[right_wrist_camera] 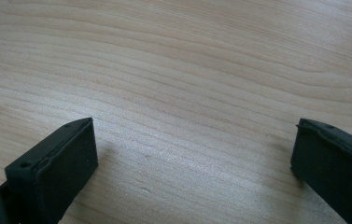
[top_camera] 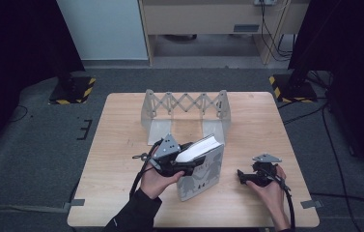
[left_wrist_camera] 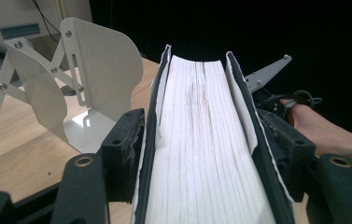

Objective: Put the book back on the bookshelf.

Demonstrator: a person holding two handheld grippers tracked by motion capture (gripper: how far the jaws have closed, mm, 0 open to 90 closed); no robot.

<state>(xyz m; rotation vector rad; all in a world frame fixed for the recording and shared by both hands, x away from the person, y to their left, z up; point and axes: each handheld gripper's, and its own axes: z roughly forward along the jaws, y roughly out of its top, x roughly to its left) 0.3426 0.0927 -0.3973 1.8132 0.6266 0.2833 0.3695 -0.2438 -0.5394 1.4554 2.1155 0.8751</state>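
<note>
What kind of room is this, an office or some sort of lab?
Probably a lab or recording studio rather than an office. A lone wooden table stands on grey carpet between dark curtains, hazard-striped stand bases flank it, and cables trail across the floor.

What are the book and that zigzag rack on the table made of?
The book looks like paper: white stacked page edges between thin dark covers. The rack seems to be painted metal: flat pale plates, riveted crossing bars, a slight sheen. The table looks like light wood, with visible grain.
</note>
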